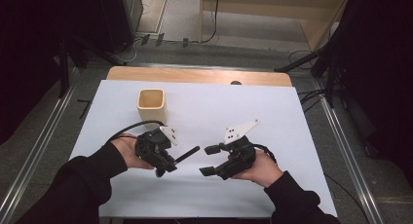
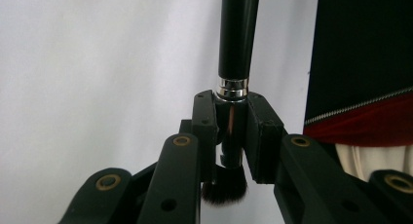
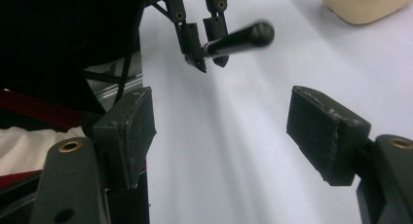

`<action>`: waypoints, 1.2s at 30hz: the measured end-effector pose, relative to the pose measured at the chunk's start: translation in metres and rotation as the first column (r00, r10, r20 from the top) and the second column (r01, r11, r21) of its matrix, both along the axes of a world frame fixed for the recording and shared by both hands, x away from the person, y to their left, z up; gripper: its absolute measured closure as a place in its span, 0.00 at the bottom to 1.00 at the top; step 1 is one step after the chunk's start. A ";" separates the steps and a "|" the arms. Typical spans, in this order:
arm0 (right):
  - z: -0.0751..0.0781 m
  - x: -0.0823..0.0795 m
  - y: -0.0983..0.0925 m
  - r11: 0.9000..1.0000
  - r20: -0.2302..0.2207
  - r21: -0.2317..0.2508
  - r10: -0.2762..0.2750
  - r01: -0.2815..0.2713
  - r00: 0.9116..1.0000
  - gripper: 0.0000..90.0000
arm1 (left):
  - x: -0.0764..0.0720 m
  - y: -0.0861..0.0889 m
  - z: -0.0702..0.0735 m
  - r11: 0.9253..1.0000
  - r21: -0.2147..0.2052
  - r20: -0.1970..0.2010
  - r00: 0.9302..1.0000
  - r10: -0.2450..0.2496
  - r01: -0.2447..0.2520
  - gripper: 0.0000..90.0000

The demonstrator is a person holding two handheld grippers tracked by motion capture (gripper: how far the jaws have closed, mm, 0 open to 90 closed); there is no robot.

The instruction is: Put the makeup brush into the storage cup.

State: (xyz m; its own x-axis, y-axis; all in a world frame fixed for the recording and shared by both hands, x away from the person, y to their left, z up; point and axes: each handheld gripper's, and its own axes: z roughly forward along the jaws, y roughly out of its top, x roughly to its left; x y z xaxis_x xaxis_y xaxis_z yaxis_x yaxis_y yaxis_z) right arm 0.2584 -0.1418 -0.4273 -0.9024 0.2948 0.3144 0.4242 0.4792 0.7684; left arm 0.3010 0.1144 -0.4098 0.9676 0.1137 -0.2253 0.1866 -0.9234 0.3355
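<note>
A makeup brush (image 1: 189, 154) with a black handle, silver ferrule and dark bristles is held just above the white table cover. My left gripper (image 1: 169, 163) is shut on it at the ferrule. In the left gripper view the pads of the left gripper (image 2: 233, 109) clamp the ferrule, the brush handle (image 2: 236, 34) points away and the bristles hang below the jaws. My right gripper (image 1: 208, 160) is open and holds nothing, a short way right of the handle's tip. The right gripper view has the right gripper (image 3: 221, 131) wide apart, facing the left gripper (image 3: 204, 51) and the brush (image 3: 238, 39).
A beige square cup (image 1: 151, 106) stands upright on the white cover (image 1: 272, 112) behind the left hand; the cup (image 3: 365, 5) also shows at the top right of the right gripper view. A wooden table edge (image 1: 195, 75) runs along the far side.
</note>
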 end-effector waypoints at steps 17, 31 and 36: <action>0.004 0.009 0.019 0.988 0.026 -0.145 0.056 -0.052 0.998 0.47 | -0.004 -0.017 0.006 0.976 0.168 0.059 0.987 -0.153 0.141 0.86; -0.007 0.011 0.044 0.977 -0.050 -0.182 0.099 -0.107 0.994 0.64 | -0.011 -0.027 -0.001 0.952 0.221 0.081 0.968 -0.236 0.213 0.86; -0.010 0.011 0.048 0.977 -0.072 -0.185 0.098 -0.109 0.993 0.69 | -0.013 -0.028 -0.003 0.949 0.221 0.083 0.965 -0.248 0.225 0.86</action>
